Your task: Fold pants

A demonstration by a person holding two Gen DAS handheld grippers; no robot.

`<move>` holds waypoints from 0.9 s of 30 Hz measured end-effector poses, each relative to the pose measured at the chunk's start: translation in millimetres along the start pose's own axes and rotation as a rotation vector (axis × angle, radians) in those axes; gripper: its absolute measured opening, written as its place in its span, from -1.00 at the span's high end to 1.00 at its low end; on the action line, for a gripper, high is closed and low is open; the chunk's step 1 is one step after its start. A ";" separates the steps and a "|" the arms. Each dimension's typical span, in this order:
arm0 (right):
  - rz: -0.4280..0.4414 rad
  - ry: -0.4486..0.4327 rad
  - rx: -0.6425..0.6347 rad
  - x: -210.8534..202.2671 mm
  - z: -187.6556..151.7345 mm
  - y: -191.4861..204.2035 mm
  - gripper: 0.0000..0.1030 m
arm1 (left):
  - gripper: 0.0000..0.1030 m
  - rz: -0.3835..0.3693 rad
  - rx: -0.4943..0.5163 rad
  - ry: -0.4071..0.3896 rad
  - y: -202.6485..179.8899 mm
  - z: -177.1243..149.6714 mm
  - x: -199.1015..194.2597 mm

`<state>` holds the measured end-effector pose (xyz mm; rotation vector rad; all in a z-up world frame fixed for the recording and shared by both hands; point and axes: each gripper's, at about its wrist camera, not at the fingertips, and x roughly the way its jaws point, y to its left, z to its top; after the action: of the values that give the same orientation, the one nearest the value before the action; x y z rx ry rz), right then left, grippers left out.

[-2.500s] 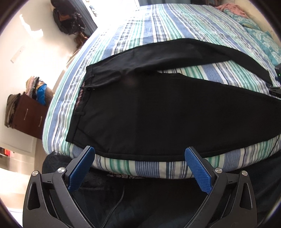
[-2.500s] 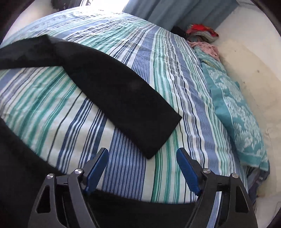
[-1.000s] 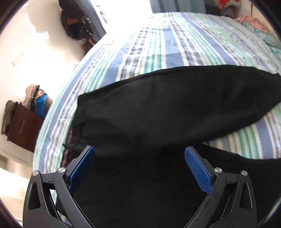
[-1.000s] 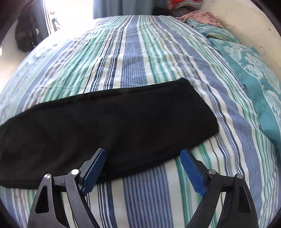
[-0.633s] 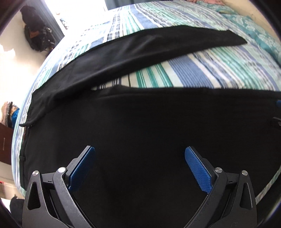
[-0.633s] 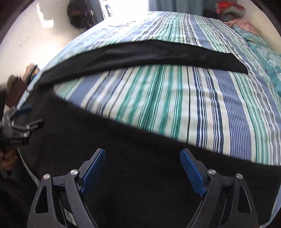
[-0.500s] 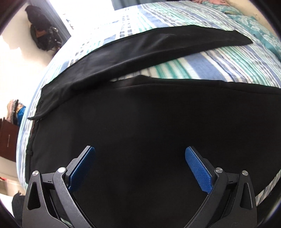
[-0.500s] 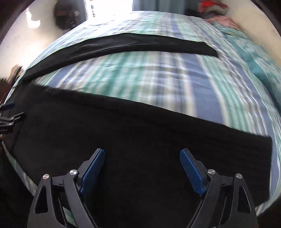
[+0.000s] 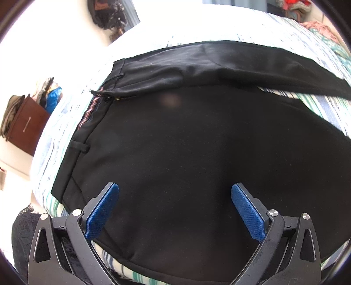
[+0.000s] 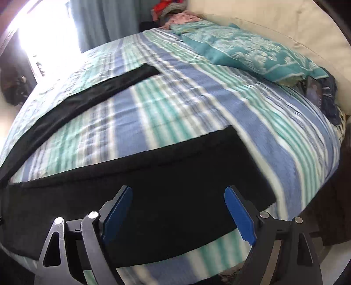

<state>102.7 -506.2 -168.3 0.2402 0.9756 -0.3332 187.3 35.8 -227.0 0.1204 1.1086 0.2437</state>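
Black pants lie spread flat on the striped bed sheet, legs apart in a V. In the left wrist view the waistband with its belt loop is at the left, and my left gripper hovers open over the seat area near the bed's front edge. In the right wrist view the near leg ends at its hem just right of my right gripper, which stands open above it. The far leg stretches away to the upper left. Nothing is between either pair of blue pads.
A teal patterned pillow and a heap of clothes lie at the head of the bed. Dark items sit at the bed's right edge. A brown dresser with clothes stands left of the bed, and bags hang on the far wall.
The left gripper has swung left and lower toward the waistband end. The right gripper has slid right along the near leg until its hem came into view. Both stayed open.
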 end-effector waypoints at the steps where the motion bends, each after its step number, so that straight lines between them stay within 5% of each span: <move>1: 0.048 -0.002 -0.029 -3.2 -5.1 26.5 -0.67 | -0.99 -0.001 -0.001 -0.004 0.0 -4.6 1.5; 5: 0.195 -0.005 -0.144 -9.3 -33.2 125.7 -0.68 | -0.99 -0.103 -0.089 -0.008 17.7 -15.3 4.8; 8: 0.243 0.028 -0.218 0.1 -58.1 174.7 -0.68 | -0.99 -0.160 -0.063 -0.013 24.2 -16.4 4.5; 11: 0.255 0.052 -0.274 6.7 -73.3 191.9 -0.68 | -0.99 -0.165 -0.059 0.025 22.7 -4.7 -3.1; 16: 0.237 0.019 -0.281 1.9 -73.5 176.5 -0.68 | -0.99 -0.297 -0.060 -0.091 8.7 55.4 -21.6; 20: 0.280 0.038 -0.184 11.8 -51.2 160.1 -0.68 | -0.99 -0.300 -0.066 -0.148 -7.9 124.0 -10.0; 23: 0.310 0.045 -0.159 26.9 -10.3 151.1 -0.68 | -0.99 -0.204 -0.072 -0.166 -8.7 170.0 24.7; 27: 0.293 0.004 -0.137 59.5 81.0 123.8 -0.68 | -0.99 -0.110 -0.098 -0.025 -2.0 185.8 102.8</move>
<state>242.7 -429.9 -168.3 0.2549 0.9481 0.0027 397.6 64.6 -234.6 -0.0247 1.0729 0.1976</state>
